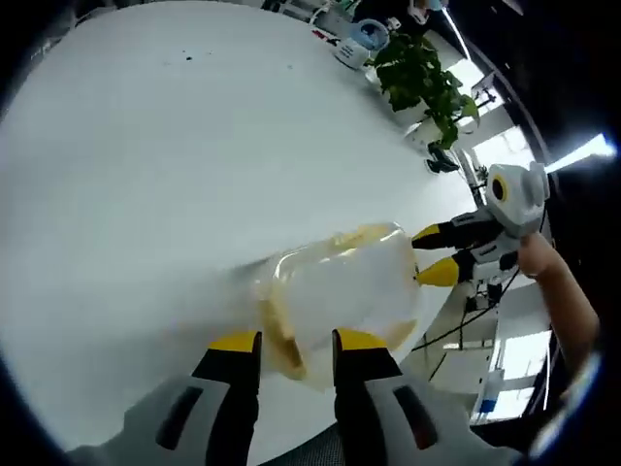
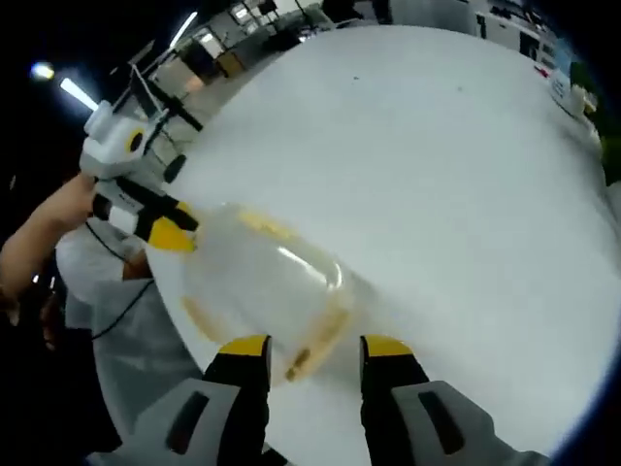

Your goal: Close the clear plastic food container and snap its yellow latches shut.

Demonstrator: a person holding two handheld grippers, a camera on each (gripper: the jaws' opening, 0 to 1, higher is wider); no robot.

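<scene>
In the left gripper view I have my left gripper (image 1: pixel 296 342) parted, jaws standing either side of the near end of the clear container (image 1: pixel 340 291), holding nothing that I can make out. The container sits at the near edge of the white table (image 1: pixel 175 146), its lid apparently down, a yellow latch (image 1: pixel 281 335) lying along that near end between my jaws. Its long axis runs from one gripper towards the other, so each has an end to work.

In the right gripper view my right gripper (image 2: pixel 315 348) is likewise spread, nothing gripped, just at the opposite end, where another yellow latch (image 2: pixel 320 335) shows. I judge both latches unsnapped, though blur leaves doubt. Far off along the table's edge stands a potted plant (image 1: pixel 422 78).
</scene>
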